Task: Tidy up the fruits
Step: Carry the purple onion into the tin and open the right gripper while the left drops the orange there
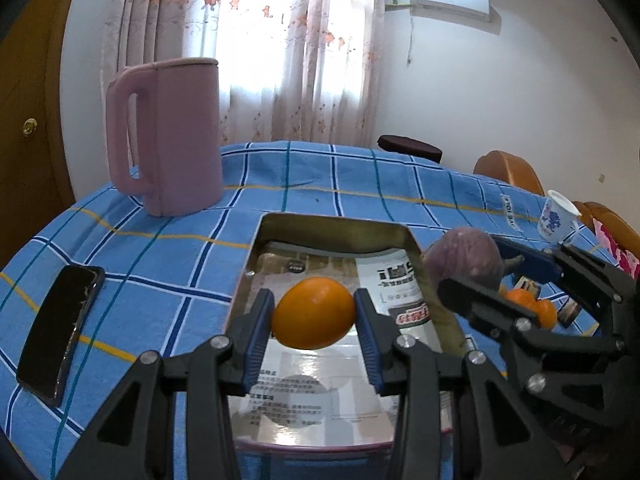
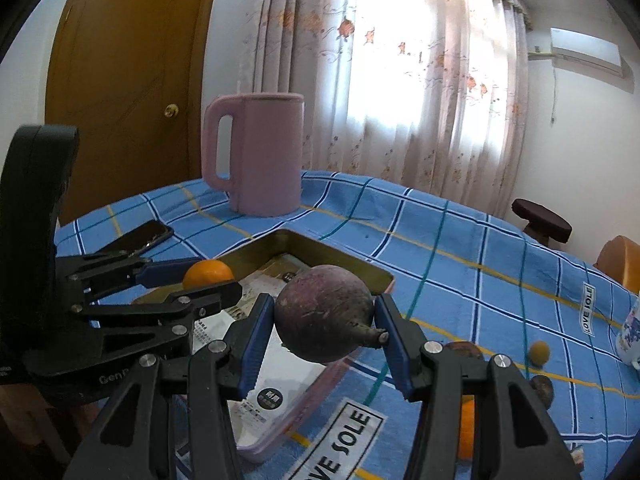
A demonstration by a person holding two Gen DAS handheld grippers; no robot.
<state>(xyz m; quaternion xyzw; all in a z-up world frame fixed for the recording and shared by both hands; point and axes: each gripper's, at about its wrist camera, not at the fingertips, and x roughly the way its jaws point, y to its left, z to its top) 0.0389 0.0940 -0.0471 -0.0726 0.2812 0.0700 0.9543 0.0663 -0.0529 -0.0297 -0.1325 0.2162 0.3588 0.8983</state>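
My left gripper [image 1: 314, 314] is shut on an orange [image 1: 314, 312] and holds it above the shallow tin tray [image 1: 336, 226]. My right gripper [image 2: 326, 324] is shut on a round purple fruit [image 2: 322, 314] with a short stem, held above the tray's right edge [image 2: 384, 280]. Each gripper shows in the other's view: the right one [image 1: 472, 268] beside the tray, the left one [image 2: 208, 276] with the orange [image 2: 208, 274] over the tray. More oranges [image 1: 532, 306] lie on the cloth to the right of the tray.
A pink jug [image 1: 172, 136] stands at the back left of the blue checked tablecloth [image 1: 160, 264]. A phone [image 1: 60, 332] lies at the left. A patterned cup [image 1: 556, 216] stands at the far right. Small fruits [image 2: 538, 352] lie on the cloth at the right.
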